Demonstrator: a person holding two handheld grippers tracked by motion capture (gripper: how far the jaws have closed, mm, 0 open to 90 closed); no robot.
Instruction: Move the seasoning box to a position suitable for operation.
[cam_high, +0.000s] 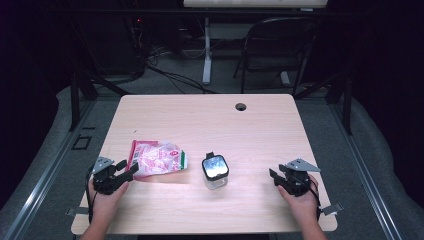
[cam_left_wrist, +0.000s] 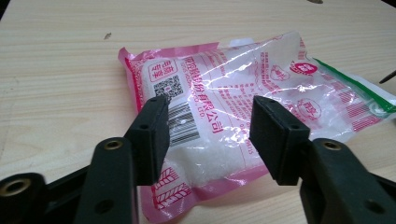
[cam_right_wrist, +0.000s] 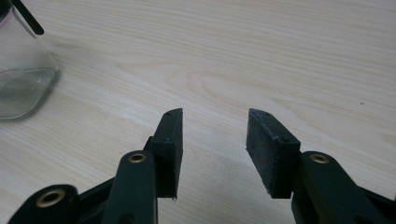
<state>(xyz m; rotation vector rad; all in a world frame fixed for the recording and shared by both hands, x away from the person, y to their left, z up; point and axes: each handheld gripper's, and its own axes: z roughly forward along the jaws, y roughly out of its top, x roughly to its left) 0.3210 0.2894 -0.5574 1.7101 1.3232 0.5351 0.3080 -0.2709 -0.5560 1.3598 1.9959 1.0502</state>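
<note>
1. So the setup is a light wooden table (cam_high: 210, 120) with 2 things on it: a pink-and-clear plastic bag (cam_high: 156, 158) of white grains, and a small clear glass jar (cam_high: 215, 171) with a black clip at its rim.

2. The bag lies flat on the left half of the table, toward the near edge. It has pink borders, a green strip along its far end, a barcode and a QR code on the face that's up.

3. The left gripper (cam_high: 127, 169) sits at the bag's near-left end, held in the person's left hand (cam_high: 106, 199). In the left gripper view its jaws stand apart over the bag (cam_left_wrist: 233, 107), 1 on each side of the barcode area. The pads don't look pressed on the plastic, so it's open, not gripping.

4. The jar stands upright near the middle of the table, just right of the bag but not touching it. From above you look straight down at a bright reflection in its top.

5. The right gripper (cam_high: 276, 179) is well to the right of the jar, near the table's right edge, in the person's right hand (cam_high: 301, 201). In the right gripper view the jaws are spread with only bare wood between them, so that one's open and holding nothing. The jar (cam_right_wrist: 21, 70) shows at the upper left corner there, well apart from the jaws.
</note>
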